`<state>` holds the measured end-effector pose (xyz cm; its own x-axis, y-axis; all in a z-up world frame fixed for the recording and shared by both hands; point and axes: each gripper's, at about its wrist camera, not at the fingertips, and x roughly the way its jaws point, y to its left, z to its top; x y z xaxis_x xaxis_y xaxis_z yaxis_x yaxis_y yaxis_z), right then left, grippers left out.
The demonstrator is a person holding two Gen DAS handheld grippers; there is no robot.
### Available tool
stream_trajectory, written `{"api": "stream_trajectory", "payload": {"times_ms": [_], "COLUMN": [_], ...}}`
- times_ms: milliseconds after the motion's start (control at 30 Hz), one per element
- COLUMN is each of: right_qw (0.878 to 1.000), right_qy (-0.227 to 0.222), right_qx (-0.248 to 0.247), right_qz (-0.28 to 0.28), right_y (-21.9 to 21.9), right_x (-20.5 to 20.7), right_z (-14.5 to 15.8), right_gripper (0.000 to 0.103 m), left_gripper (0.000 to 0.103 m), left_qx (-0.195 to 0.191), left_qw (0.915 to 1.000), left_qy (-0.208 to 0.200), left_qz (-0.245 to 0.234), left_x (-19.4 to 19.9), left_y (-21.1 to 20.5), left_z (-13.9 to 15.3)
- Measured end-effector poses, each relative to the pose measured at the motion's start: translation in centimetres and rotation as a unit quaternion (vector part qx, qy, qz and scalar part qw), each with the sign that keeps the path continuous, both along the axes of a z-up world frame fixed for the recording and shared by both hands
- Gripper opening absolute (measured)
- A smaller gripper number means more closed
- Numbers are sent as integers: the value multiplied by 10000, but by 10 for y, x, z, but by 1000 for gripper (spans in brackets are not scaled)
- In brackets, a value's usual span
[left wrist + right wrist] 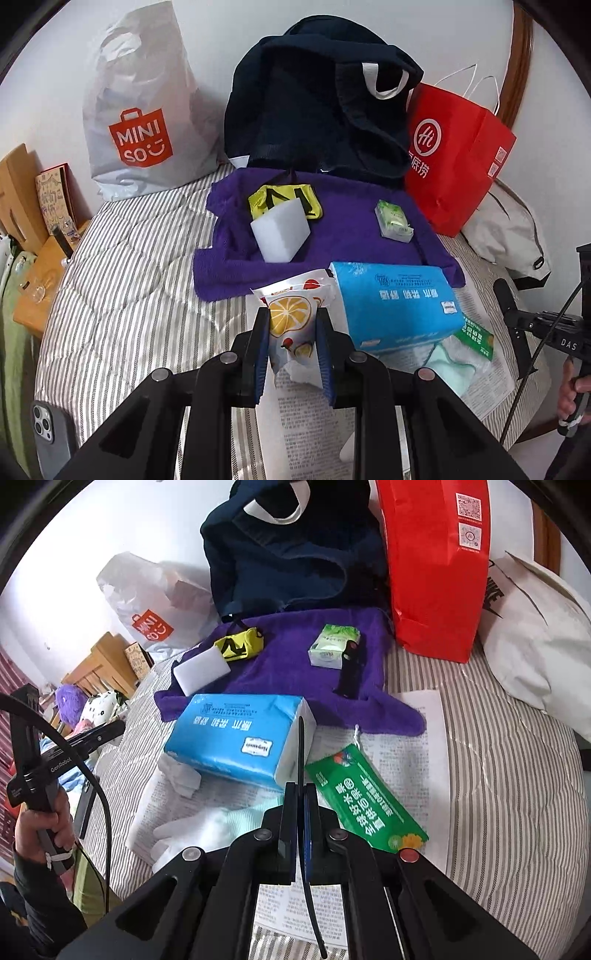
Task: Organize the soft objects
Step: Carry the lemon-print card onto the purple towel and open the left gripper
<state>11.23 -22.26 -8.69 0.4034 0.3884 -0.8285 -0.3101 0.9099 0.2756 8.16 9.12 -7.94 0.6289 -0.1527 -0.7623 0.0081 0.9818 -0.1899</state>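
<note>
The left gripper (291, 325) fingers hold a fruit-print pouch (293, 314) over the striped bed (122, 280). Just right of it lies a blue tissue pack (395, 302). Farther off, a purple towel (351, 236) carries a white sponge (280, 236) and a small green pack (393, 220). Only the right view shows the right gripper (302, 794) fingers pinched on a thin black strap (301, 746), and a black band (351, 672) on the towel.

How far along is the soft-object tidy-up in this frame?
Early stage. Nothing looks packed yet: the navy bag stands open, while sponge, tissue pack and green packet lie out. In hand: left hand-held gripper clamps the lemon pouch; right hand-held gripper pinches a thin black strap.
</note>
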Motion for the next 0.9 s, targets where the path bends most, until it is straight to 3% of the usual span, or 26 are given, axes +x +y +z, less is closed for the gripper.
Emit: {"api": "stream_trajectory", "payload": {"times_ms": [267,900], "right_qw": [10000,9995], "right_qy": [81,-226], "right_qx": [31,-109], "right_qz": [-7,-166], "right_y": [5,15], "right_x": [14,68], "right_z": [-4,11], "right_gripper": [3,3], "left_gripper": [23,23], "left_qx": [-54,5], "left_qw": [10000,9993], "left_qy": [-22,-21], "left_qz": [-13,-369], "left_x": [13,70], "left_y": [-1,-28], "left_z": [6,17]}}
